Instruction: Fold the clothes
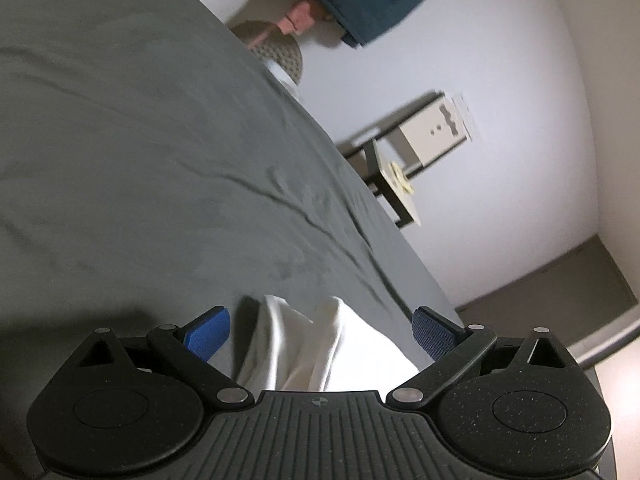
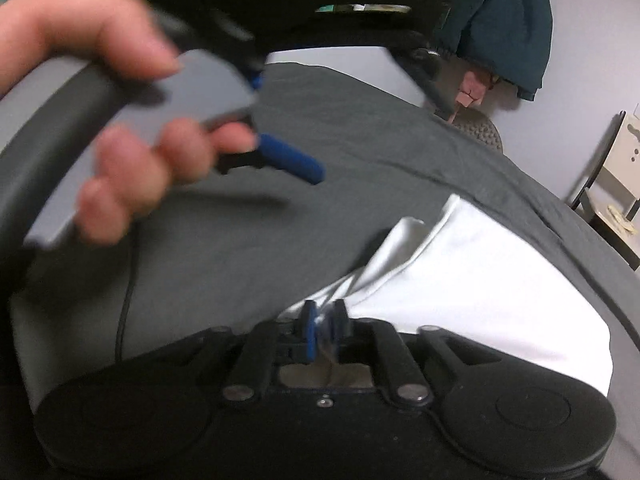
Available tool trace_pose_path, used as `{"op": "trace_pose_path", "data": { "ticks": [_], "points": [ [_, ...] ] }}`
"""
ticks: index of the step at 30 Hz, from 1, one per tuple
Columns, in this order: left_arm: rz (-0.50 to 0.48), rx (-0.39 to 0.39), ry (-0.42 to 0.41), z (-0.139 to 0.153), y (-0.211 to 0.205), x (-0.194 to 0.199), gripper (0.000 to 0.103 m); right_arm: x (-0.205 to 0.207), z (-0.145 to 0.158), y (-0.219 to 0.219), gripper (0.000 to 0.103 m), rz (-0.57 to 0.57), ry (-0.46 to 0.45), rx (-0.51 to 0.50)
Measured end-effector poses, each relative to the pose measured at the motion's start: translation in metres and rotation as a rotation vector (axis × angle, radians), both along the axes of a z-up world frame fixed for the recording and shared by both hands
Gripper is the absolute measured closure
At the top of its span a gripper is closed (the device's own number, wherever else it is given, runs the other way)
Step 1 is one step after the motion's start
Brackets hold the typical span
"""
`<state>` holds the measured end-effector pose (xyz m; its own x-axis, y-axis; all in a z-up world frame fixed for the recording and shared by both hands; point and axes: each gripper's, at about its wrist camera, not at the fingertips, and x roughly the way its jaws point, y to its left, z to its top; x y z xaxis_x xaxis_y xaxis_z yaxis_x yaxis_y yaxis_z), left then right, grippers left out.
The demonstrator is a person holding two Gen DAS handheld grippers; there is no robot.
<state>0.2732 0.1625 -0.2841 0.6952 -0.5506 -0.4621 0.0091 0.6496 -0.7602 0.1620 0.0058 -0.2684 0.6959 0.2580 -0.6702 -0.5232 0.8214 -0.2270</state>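
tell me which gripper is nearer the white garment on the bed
Right. The right gripper has the edge of the white garment between its narrow jaws; the left gripper hovers open over the grey sheet, beside it.

pale wall [image 1: 460, 60], grey bed [image 1: 140, 140], side table [image 1: 400, 176]

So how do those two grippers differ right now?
The left gripper has its blue pads spread wide, with the white garment lying loose between them, not pinched. The right gripper has its pads nearly together, with a bit of white garment between them. Both are black with blue pads and hang over the grey sheet.
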Motion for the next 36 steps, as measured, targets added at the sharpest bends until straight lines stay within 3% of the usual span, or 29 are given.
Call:
{"op": "trace_pose_path", "data": {
  "ticks": [1, 6, 8, 11, 14, 16, 17, 18, 24, 25, 26, 27, 31, 34, 35, 36],
  "points": [
    [-0.025, 0.021, -0.01, 0.003, -0.005, 0.006, 0.003, -0.004, 0.003, -0.001, 0.067, 0.019, -0.013, 0.006],
    [-0.183, 0.202, -0.164, 0.013, -0.024, 0.034, 0.003, -0.033, 0.027, -0.02, 0.063, 0.045, -0.077, 0.032],
    [-0.24, 0.178, -0.189, 0.007, -0.025, 0.047, 0.003, -0.039, 0.034, -0.034, 0.059, 0.019, -0.086, 0.038],
    [-0.315, 0.059, -0.173, -0.007, -0.024, 0.064, 0.003, -0.045, 0.038, -0.052, 0.058, -0.012, -0.085, 0.034],
    [-0.347, 0.129, -0.192, -0.007, -0.031, 0.071, 0.004, -0.049, 0.033, -0.059, 0.059, -0.02, -0.091, -0.012],
    [-0.37, 0.18, -0.192, -0.007, -0.035, 0.075, 0.016, -0.047, 0.026, -0.06, 0.059, -0.012, -0.099, -0.049],
    [-0.375, 0.184, -0.183, -0.007, -0.036, 0.076, 0.031, -0.047, 0.023, -0.059, 0.059, -0.006, -0.106, -0.072],
    [-0.38, 0.188, -0.174, -0.008, -0.036, 0.078, 0.036, -0.046, 0.022, -0.056, 0.059, 0.004, -0.112, -0.092],
    [-0.398, 0.232, -0.157, -0.012, -0.042, 0.075, 0.036, -0.049, 0.014, -0.035, 0.058, 0.112, -0.168, -0.188],
    [-0.392, 0.23, -0.156, -0.012, -0.042, 0.075, 0.04, -0.05, 0.012, -0.032, 0.058, 0.121, -0.183, -0.21],
    [-0.386, 0.227, -0.153, -0.013, -0.043, 0.076, 0.059, -0.051, 0.01, -0.03, 0.058, 0.126, -0.199, -0.232],
    [-0.38, 0.224, -0.15, -0.013, -0.043, 0.077, 0.067, -0.052, 0.009, -0.028, 0.059, 0.13, -0.216, -0.254],
    [-0.396, 0.23, -0.142, -0.017, -0.047, 0.072, 0.067, -0.048, 0.002, -0.022, 0.059, 0.142, -0.232, -0.31],
    [-0.396, 0.258, -0.143, -0.016, -0.049, 0.065, 0.074, -0.047, -0.005, -0.02, 0.059, 0.17, -0.224, -0.356],
    [-0.393, 0.26, -0.139, -0.015, -0.048, 0.065, 0.079, -0.046, -0.007, -0.019, 0.059, 0.175, -0.227, -0.371],
    [-0.39, 0.26, -0.134, -0.015, -0.048, 0.064, 0.091, -0.046, -0.009, -0.019, 0.059, 0.175, -0.235, -0.382]
  ]
}}
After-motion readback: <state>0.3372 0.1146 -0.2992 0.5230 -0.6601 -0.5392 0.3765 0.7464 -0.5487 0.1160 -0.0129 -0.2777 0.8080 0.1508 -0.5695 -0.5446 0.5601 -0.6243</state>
